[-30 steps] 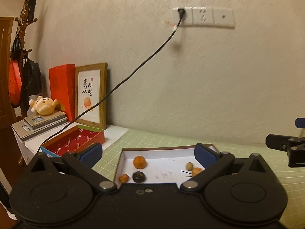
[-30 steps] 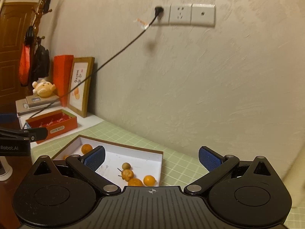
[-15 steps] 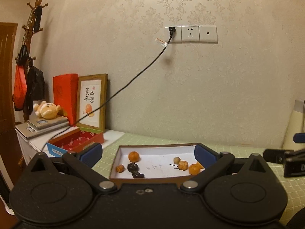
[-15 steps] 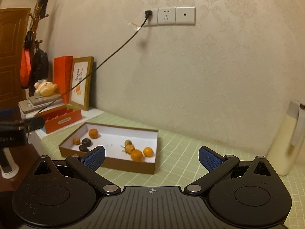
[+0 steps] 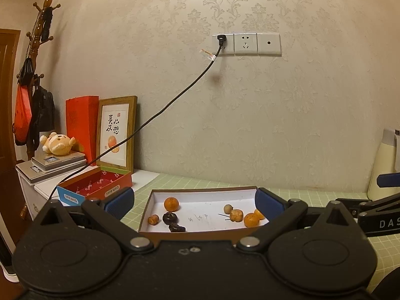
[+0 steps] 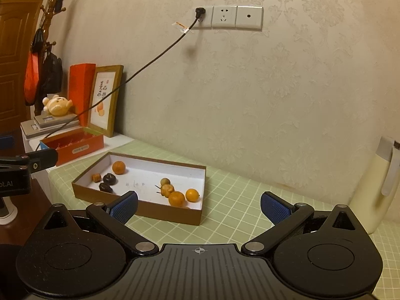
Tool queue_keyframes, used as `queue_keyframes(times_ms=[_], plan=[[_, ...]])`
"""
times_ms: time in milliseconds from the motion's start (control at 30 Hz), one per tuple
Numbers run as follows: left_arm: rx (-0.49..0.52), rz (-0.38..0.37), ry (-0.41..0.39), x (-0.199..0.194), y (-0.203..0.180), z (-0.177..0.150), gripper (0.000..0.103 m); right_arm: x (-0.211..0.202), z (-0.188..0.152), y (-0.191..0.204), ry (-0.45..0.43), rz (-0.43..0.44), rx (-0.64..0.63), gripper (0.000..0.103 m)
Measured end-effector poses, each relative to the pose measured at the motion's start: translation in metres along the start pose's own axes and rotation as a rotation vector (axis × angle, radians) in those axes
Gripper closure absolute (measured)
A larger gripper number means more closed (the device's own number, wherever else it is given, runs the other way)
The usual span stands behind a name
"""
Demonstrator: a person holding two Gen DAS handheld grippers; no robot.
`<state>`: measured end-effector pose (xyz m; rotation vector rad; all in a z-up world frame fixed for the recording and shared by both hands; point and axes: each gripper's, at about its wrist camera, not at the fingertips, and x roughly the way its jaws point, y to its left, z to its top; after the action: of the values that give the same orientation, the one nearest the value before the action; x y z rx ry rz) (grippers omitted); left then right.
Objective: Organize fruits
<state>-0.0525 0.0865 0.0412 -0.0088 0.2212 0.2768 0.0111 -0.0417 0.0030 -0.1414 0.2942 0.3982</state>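
A shallow brown box [image 5: 200, 233] [image 6: 105, 196] with a white floor sits on the green checked cloth. Inside it lie an orange [image 5: 171, 204] [image 6: 118, 167] at the back left, a small tan piece [image 5: 153, 219] [image 6: 95, 177] and two dark fruits [image 5: 170, 217] [image 6: 109, 178]. On the right side sit a pale round fruit [image 5: 227, 208] [image 6: 165, 181], a knobbly tan fruit [image 5: 236, 215] [image 6: 167, 189] and two oranges [image 5: 251, 219] [image 6: 176, 198]. My left gripper [image 5: 195, 201] is open, close before the box. My right gripper [image 6: 198, 203] is open, back from the box's right corner.
A cream bottle [image 6: 370, 187] [image 5: 382, 165] stands at the right by the wall. At the left are a red open box [image 5: 97, 183] [image 6: 72, 143], a framed picture [image 5: 116, 135], a red bag, a plush toy on books and a power cord [image 5: 160, 115] from the wall socket.
Both grippers have drawn back from the box and risen, so the whole box and the bottle now show. Both stay open.
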Motion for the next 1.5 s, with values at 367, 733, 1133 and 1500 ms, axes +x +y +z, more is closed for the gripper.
queue_keyframes(times_ms=[367,733,1133,1500], plan=[[0.004,0.001,0.000,0.0011,0.0001,0.0006,0.006,0.0008,-0.0004,-0.0048,0.005,-0.004,0.020,0.000],[0.001,0.003,-0.006,0.0006,0.0030,0.0006,0.006,-0.0020,-0.0009,-0.0052,-0.003,-0.009,0.019,0.000],[0.001,0.000,-0.005,0.0010,0.0042,0.0006,0.006,-0.0019,-0.0006,-0.0053,-0.002,-0.009,0.019,0.000],[0.002,0.000,-0.004,0.0009,0.0053,0.0005,0.006,-0.0023,-0.0007,-0.0050,-0.001,-0.009,0.018,0.000]])
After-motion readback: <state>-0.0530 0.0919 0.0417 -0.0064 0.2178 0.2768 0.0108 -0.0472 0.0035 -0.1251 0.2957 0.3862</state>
